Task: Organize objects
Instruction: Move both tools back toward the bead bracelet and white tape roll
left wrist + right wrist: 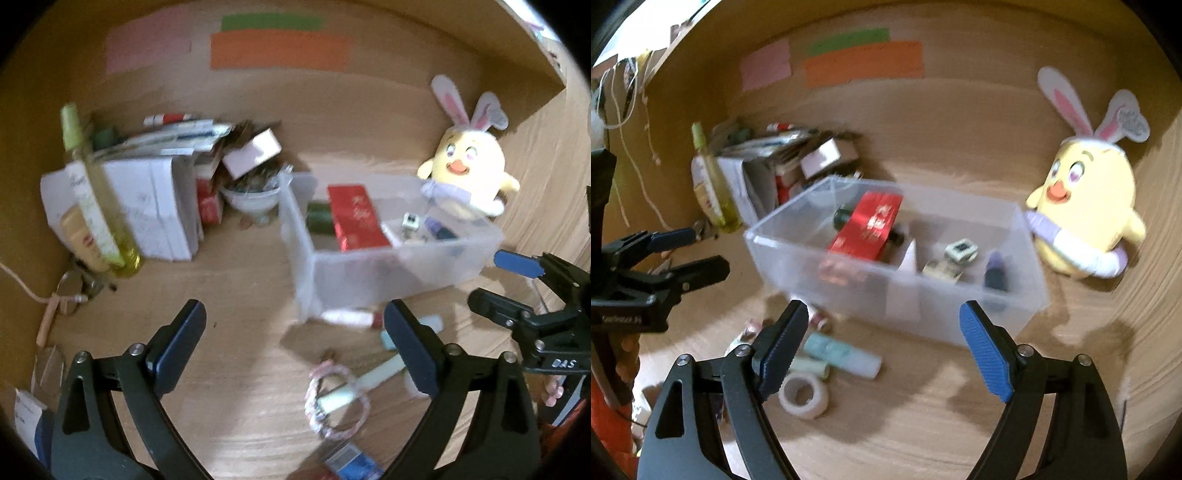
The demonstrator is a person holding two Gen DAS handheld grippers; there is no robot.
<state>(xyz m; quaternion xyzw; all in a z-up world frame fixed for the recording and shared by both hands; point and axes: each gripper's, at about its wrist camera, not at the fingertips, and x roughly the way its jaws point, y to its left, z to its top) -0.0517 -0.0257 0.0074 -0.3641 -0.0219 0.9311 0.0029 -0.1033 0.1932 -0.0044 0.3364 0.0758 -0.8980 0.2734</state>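
A clear plastic bin point(388, 266) point(849, 280) stands on the wooden desk and holds a red box point(354, 218) point(868, 225), a dark green bottle and small items. In front of it lie loose things: a white tape roll point(803, 397), pale tubes point(846, 354) point(369, 380) and a pink beaded ring point(332, 402). My left gripper point(293, 314) point(709, 253) is open above the desk before the bin's near left corner, with nothing between its pads. My right gripper point(883, 310) point(491, 280) is open before the bin's front wall and is empty.
A yellow plush chick with bunny ears point(469, 166) point(1086, 210) leans at the bin's right end. At the left stand a yellow-green bottle point(99, 206), a pile of white boxes and papers point(159, 206) and a bowl point(251, 199). Wooden walls close the back and right.
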